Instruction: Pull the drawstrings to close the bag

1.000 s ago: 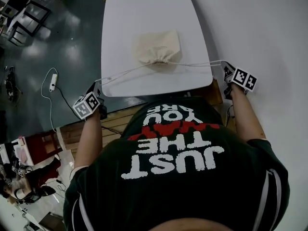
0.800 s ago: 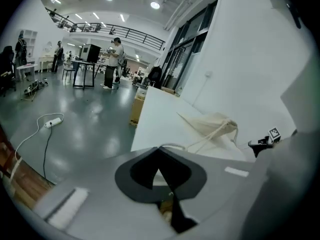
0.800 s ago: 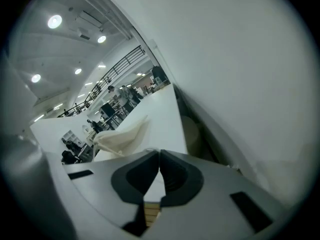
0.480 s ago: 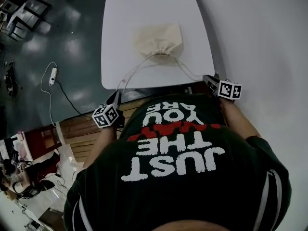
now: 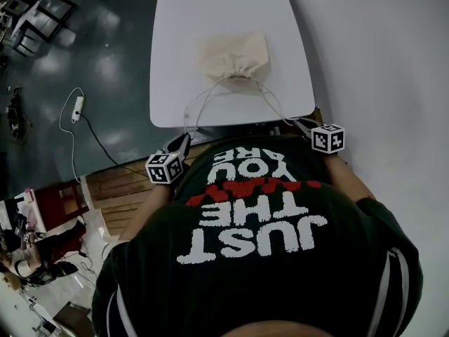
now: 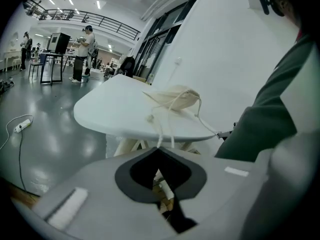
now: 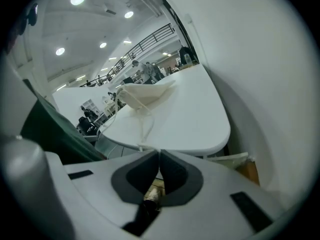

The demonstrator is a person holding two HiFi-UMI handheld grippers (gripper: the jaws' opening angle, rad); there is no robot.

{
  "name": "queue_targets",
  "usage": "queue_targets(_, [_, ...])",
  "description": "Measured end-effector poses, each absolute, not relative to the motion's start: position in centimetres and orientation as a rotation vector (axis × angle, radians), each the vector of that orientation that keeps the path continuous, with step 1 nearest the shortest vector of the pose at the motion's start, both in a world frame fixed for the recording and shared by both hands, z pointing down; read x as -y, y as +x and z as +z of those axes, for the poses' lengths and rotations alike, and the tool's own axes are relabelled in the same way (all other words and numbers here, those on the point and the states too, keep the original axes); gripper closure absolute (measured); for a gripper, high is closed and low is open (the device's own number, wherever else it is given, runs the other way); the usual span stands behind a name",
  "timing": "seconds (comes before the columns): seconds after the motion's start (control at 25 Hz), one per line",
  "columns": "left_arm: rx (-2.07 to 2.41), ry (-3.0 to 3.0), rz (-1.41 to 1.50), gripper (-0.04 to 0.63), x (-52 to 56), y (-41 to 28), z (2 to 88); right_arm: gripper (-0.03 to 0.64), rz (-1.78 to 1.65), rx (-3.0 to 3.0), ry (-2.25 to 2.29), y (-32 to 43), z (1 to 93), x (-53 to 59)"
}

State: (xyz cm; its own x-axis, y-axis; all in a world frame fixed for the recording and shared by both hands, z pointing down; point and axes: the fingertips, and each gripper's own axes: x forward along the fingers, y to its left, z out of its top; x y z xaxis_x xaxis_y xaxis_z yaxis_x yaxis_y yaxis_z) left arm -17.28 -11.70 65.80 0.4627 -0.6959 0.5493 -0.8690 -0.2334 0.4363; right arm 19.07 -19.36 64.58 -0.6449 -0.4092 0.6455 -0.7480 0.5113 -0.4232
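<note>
A cream cloth bag (image 5: 235,53) lies on the white table (image 5: 224,5), its gathered mouth toward me. Two white drawstrings run from the mouth to the table's near edge. My left gripper (image 5: 185,139) is shut on the left drawstring (image 5: 199,105), just off the near edge. My right gripper (image 5: 301,126) is shut on the right drawstring (image 5: 273,104) at the near right corner. In the left gripper view the left gripper (image 6: 159,150) pinches the cord, which leads up to the bag (image 6: 179,99). In the right gripper view the right gripper (image 7: 159,152) has the cord leading to the bag (image 7: 146,94).
A power strip with its cable (image 5: 77,109) lies on the dark floor to the left. Wooden boards (image 5: 119,188) sit under the table's near edge. A white wall (image 5: 379,62) runs along the right. People stand far off (image 6: 82,46) in the hall.
Both grippers have come in from the sides toward my body and lower. The drawstrings, spread out sideways before, now slant from the bag's mouth down to the near edge.
</note>
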Motion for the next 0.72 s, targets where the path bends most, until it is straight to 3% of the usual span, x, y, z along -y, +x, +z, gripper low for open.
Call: queue_targets(0.72, [1.336,1.988,0.256,0.586,12.4,-19.2,65.0,0.606,0.997,2.35,0.991,18.8,62.3,20.6])
